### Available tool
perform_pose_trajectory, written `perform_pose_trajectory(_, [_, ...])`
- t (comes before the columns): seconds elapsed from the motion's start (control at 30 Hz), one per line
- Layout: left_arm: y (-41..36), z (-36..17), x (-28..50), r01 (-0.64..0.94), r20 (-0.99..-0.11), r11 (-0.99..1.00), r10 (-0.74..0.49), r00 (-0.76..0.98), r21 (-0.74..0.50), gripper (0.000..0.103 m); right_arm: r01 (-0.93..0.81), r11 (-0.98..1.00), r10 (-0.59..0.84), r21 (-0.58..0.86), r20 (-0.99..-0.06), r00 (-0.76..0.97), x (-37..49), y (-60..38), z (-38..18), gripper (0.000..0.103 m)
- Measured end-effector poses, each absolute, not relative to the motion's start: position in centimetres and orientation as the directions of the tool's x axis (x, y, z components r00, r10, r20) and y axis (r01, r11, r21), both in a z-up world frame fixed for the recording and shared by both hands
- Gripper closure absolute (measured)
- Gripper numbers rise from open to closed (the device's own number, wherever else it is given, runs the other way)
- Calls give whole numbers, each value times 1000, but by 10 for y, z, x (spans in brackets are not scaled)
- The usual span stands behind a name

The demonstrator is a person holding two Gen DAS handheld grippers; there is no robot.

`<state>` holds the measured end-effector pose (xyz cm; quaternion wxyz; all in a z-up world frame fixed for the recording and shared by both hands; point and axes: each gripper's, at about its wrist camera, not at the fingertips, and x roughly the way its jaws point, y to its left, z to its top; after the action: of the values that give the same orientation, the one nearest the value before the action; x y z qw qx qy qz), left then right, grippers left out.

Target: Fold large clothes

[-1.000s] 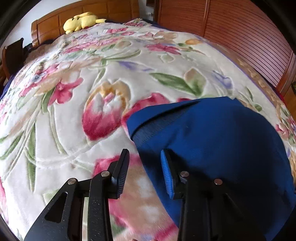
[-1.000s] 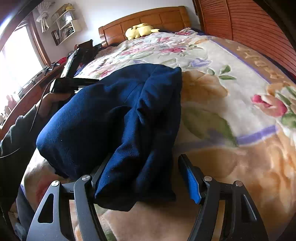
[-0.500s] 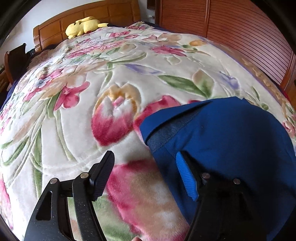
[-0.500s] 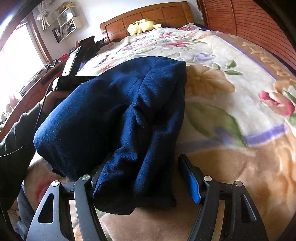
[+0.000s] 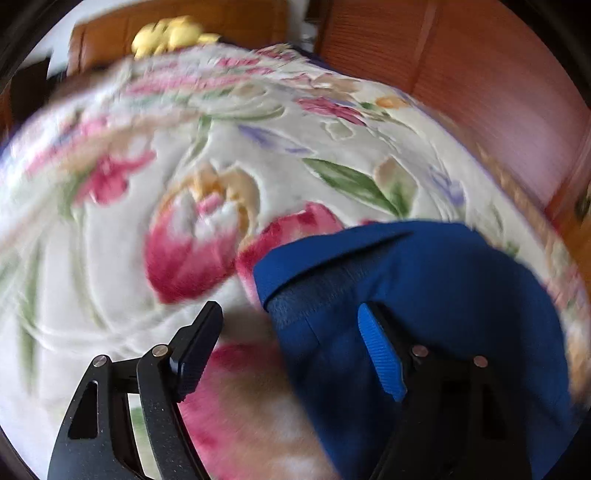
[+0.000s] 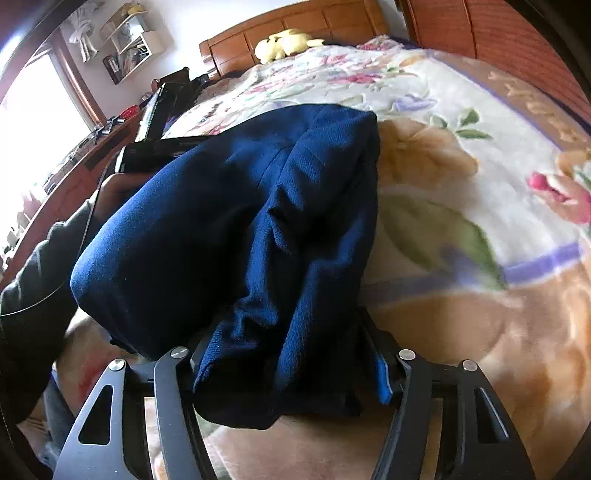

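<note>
A dark blue garment (image 5: 424, 295) lies folded on a floral blanket (image 5: 184, 184). In the left wrist view my left gripper (image 5: 291, 350) is open, its jaws wide apart over the garment's left corner, the right finger above the cloth. In the right wrist view the same garment (image 6: 240, 221) lies bunched in thick folds. My right gripper (image 6: 284, 369) has its jaws wide apart with a thick wad of the cloth between them; both pads touch the fabric. The other hand-held gripper (image 6: 159, 136) shows at the garment's far left.
A wooden headboard (image 6: 295, 26) with a yellow plush toy (image 6: 280, 42) stands at the far end. Wooden slatted panels (image 5: 461, 74) run along the bed's right side. A shelf and window (image 6: 44, 110) are at the left. The person's sleeve (image 6: 37, 288) is at lower left.
My left gripper opened wide and shifted; its view is now motion-blurred. My right gripper's jaws have narrowed onto the bunched end of the garment, which moved closer.
</note>
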<state>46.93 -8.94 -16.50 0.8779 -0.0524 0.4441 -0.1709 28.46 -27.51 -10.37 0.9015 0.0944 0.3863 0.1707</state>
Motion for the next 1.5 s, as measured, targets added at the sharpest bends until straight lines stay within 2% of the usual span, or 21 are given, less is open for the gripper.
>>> perform_pose_trajectory(0.03, [-88,-167,473,242,-760,929,-369,534,-281,26,-239,921,388,308,-664,639,285,-275,-104,43])
perform_pose_trajectory(0.1, [-92,-167,477,254,-763,923,-382,522,-288,27,-260,915,403,309,-657,637,284,-273,-103,55])
perform_pose_trajectory(0.13, [-97,-166,476,269,-767,924,-377,519,-272,34,-266,915,402,302,-653,642,283,-272,-102,57])
perform_pose_trajectory(0.2, [-107,-160,474,310,-771,914,-390,503,-260,51,-273,922,386,273,-636,668,278,-269,-99,67])
perform_pose_trajectory(0.23, [-111,-157,472,312,-780,922,-366,507,-229,65,-275,925,381,263,-624,682,275,-269,-96,70])
perform_pose_trajectory(0.27, [-114,-153,470,318,-786,926,-347,511,-202,71,-276,925,379,259,-607,699,271,-270,-94,73])
perform_pose_trajectory(0.3, [-115,-148,467,324,-789,928,-336,515,-184,83,-280,924,382,261,-590,712,268,-272,-91,75])
perform_pose_trajectory(0.33, [-116,-140,464,318,-787,933,-319,528,-166,87,-282,922,386,266,-565,729,264,-275,-88,77])
perform_pose_trajectory(0.43, [-122,-114,452,327,-762,936,-307,570,-132,90,-305,904,419,300,-475,774,251,-287,-75,80])
perform_pose_trajectory(0.63, [-159,-48,418,374,-677,924,-323,661,-76,91,-285,905,397,318,-386,833,229,-329,-55,82])
perform_pose_trajectory(0.8, [-221,-5,401,436,-626,896,-385,678,-79,91,-197,946,277,259,-326,904,194,-398,-26,82])
perform_pose_trajectory(0.93, [-299,14,394,515,-601,852,-461,653,-93,91,-90,977,148,192,-309,940,158,-468,-2,83])
perform_pose_trajectory(1.23, [-482,21,375,679,-594,721,-609,526,-138,90,189,974,-131,122,-376,917,83,-620,11,83])
perform_pose_trajectory(1.43, [-553,-10,371,725,-664,684,-581,471,-84,87,328,933,-219,148,-492,843,76,-679,-31,81])
perform_pose_trajectory(1.5, [-558,-19,368,730,-693,681,-556,459,-63,87,376,914,-243,152,-537,808,80,-689,-46,75])
